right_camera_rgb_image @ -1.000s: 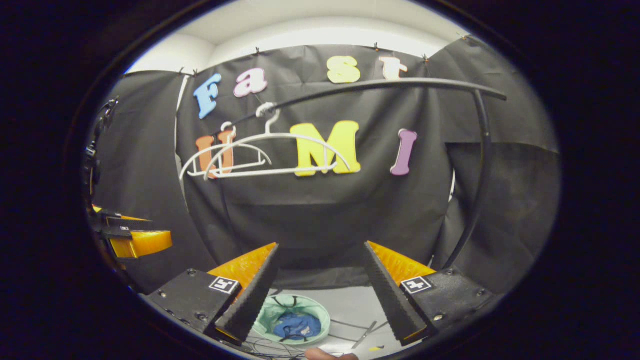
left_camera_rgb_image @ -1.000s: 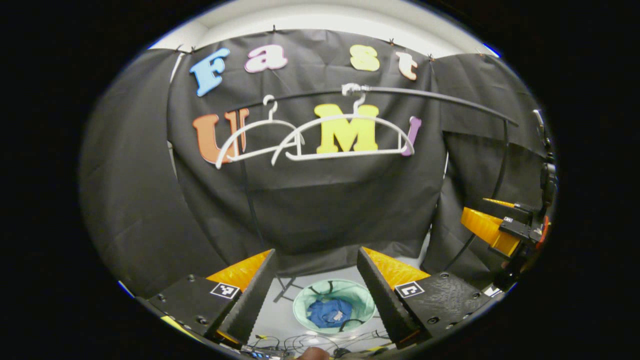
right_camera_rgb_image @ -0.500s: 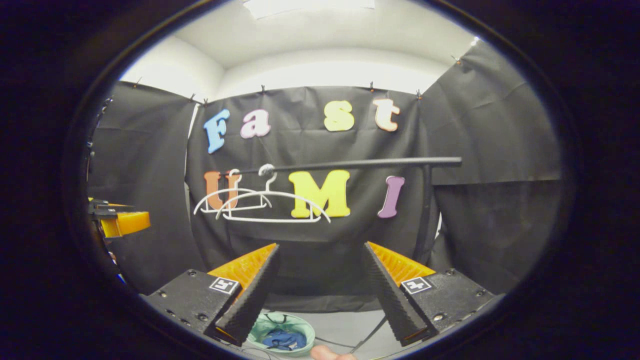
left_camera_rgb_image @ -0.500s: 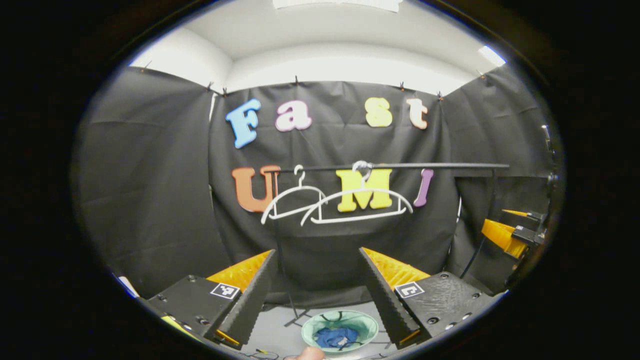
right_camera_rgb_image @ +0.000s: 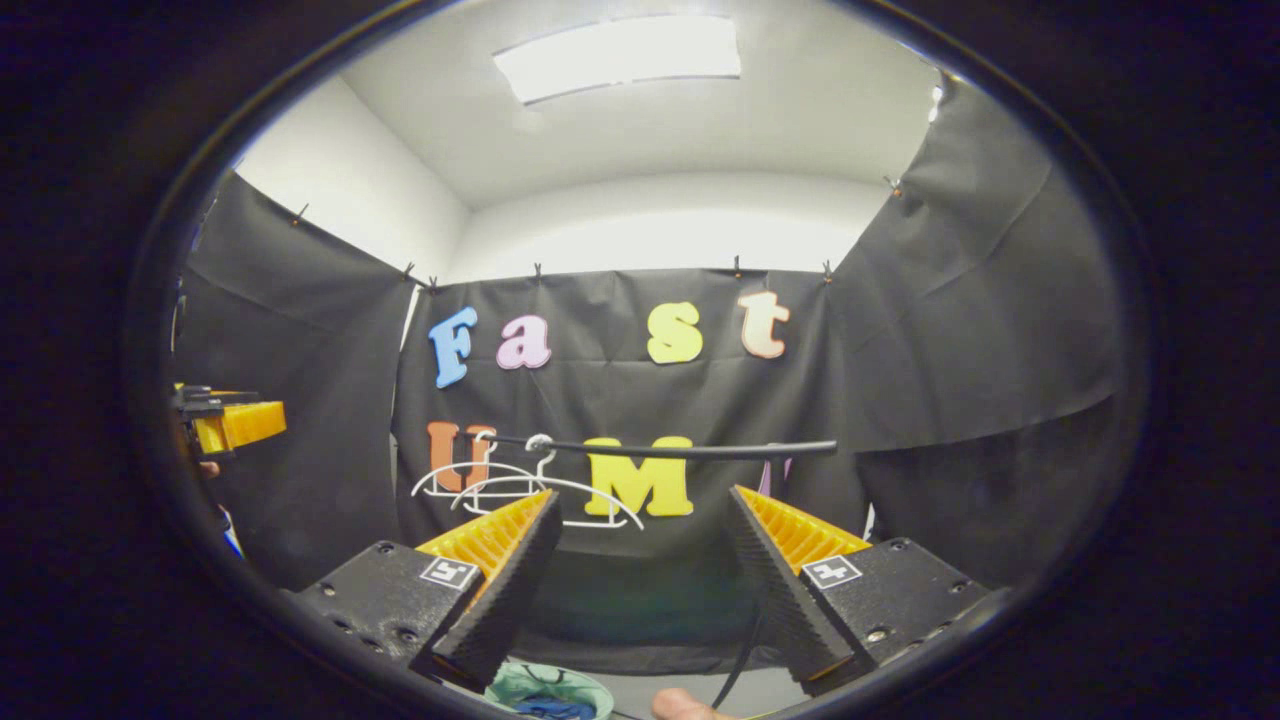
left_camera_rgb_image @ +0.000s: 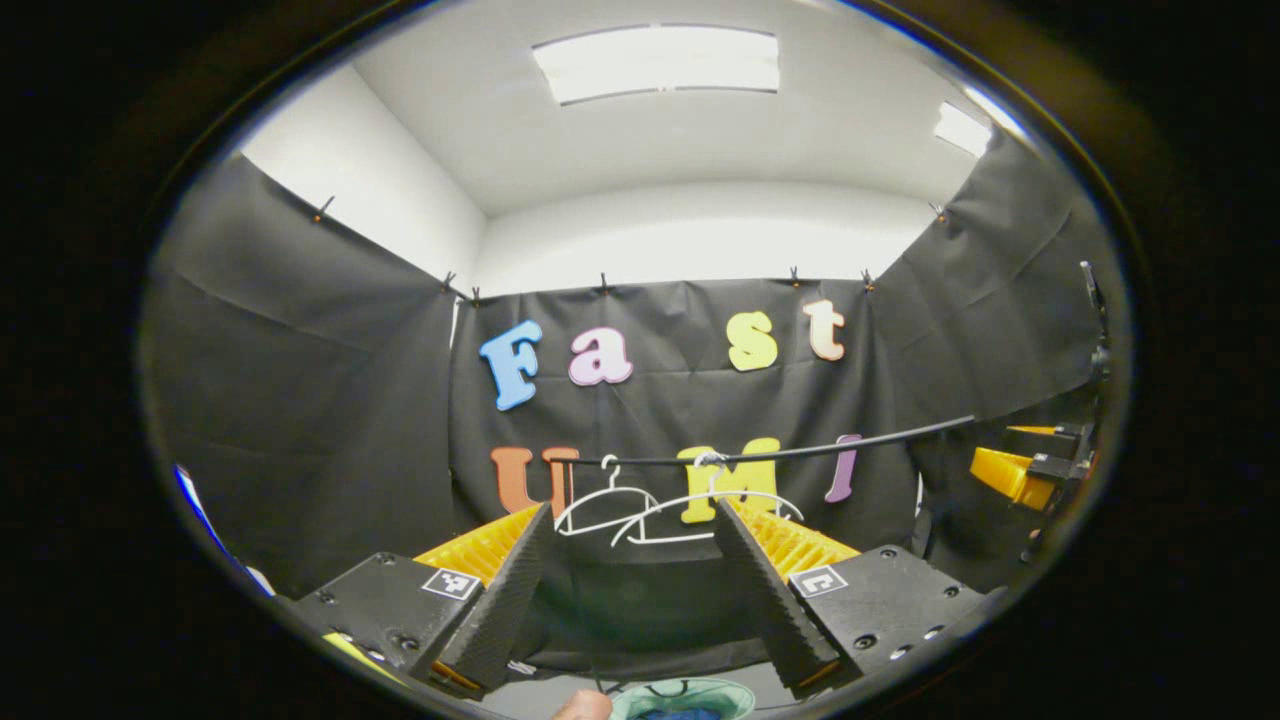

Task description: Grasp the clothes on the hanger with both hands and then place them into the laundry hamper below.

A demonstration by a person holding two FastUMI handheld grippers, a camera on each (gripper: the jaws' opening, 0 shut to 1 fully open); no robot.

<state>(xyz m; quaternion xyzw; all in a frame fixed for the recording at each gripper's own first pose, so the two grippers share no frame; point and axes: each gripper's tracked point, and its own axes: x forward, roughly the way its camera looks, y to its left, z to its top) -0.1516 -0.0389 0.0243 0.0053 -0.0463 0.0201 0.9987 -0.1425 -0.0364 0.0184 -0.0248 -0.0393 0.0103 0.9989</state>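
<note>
Booth ceiling above, both grippers point(left_camera_rgb_image: 632, 580) point(right_camera_rgb_image: 640, 580) raised, spread

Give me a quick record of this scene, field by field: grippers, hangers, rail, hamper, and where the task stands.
left gripper: open, holding nothing
right gripper: open, holding nothing
hangers: two white ones on the rail, both bare
rail: thin dark bar in front of the back wall cloth
hamper: pale green, on the floor below, at the bottom edge of both views
clothes: blue fabric lying inside the hamper
task state: looks finished, since no garment hangs on the hangers
</note>
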